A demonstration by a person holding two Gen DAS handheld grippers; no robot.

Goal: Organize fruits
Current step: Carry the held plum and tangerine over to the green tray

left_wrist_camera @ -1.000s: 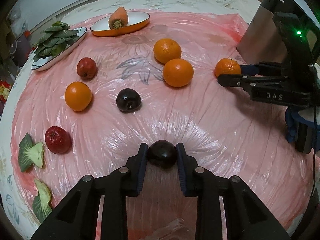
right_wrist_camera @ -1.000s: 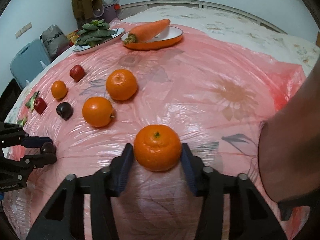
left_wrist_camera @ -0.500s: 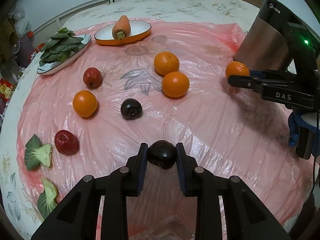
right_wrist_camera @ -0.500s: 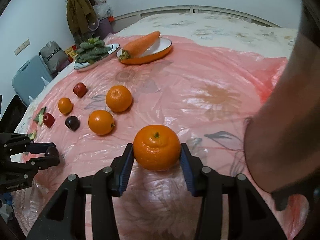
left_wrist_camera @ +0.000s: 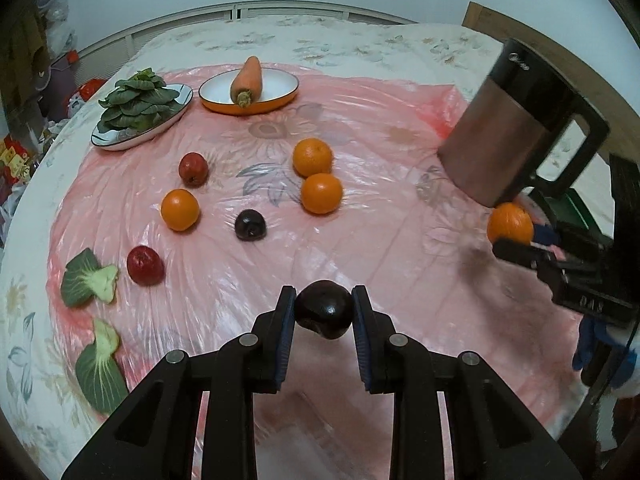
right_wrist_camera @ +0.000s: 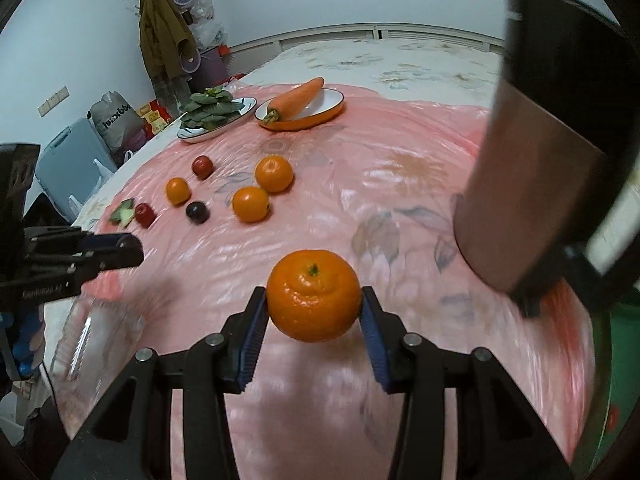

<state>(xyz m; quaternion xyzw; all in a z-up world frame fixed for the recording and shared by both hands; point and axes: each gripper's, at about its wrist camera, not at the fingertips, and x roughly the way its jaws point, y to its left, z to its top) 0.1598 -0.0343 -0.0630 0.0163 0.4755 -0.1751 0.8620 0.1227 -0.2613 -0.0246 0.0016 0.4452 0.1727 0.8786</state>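
Two fruits are up: the left gripper [left_wrist_camera: 323, 312] clamps a firm, slick dark plum [left_wrist_camera: 324, 309], the right gripper [right_wrist_camera: 313, 309] squeezes a softer orange [right_wrist_camera: 314, 295] beside the kettle [right_wrist_camera: 552, 160], both across their widest part.

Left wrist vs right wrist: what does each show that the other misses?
Only left wrist: the two cut bok choy pieces and, and the kettle whole with its handle.

Only right wrist: the room behind, with a hanging coat and a grey case.

Both: the left gripper shut on a dark plum, the right gripper shut on an orange, the carrot dish and the greens plate.
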